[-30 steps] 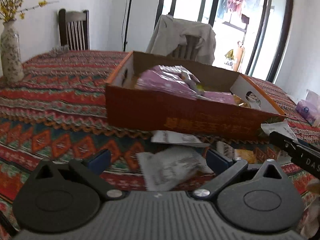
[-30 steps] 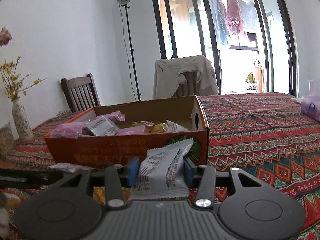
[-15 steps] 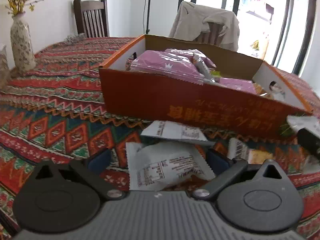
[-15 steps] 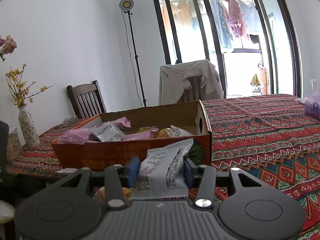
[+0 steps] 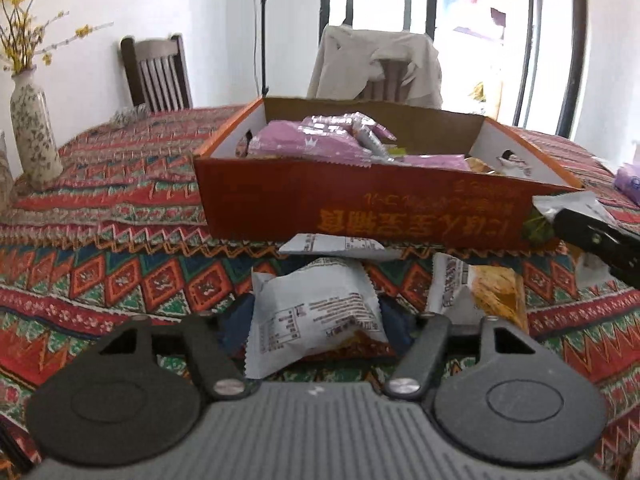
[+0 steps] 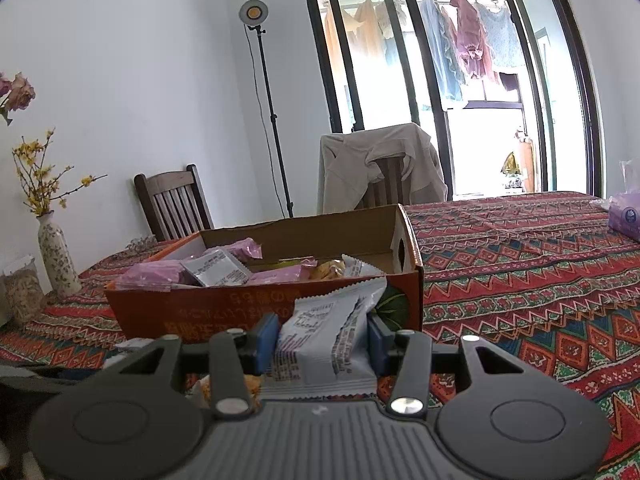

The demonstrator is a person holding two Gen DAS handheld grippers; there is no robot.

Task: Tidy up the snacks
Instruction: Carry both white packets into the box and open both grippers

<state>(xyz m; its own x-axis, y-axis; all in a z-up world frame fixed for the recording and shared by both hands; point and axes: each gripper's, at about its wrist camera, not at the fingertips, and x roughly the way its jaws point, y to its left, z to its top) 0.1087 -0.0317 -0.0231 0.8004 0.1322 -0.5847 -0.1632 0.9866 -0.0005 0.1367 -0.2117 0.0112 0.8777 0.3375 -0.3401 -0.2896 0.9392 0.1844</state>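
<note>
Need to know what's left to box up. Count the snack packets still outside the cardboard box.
4 visible: one white packet between the left gripper's pads, one flat against the cardboard box, an orange-and-white packet beside them, and one in the right gripper. Others may be hidden.

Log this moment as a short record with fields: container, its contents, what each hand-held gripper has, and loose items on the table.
container: orange cardboard box, open top, on the patterned tablecloth
contents: purple snack packs and other wrappers
left hand-held gripper: jaws have just been closing around a white snack packet in front of the box; pads appear to touch its sides
right hand-held gripper: shut on a white packet, held near the box's front wall
loose items: flat white packet, yellow snack packet
</note>
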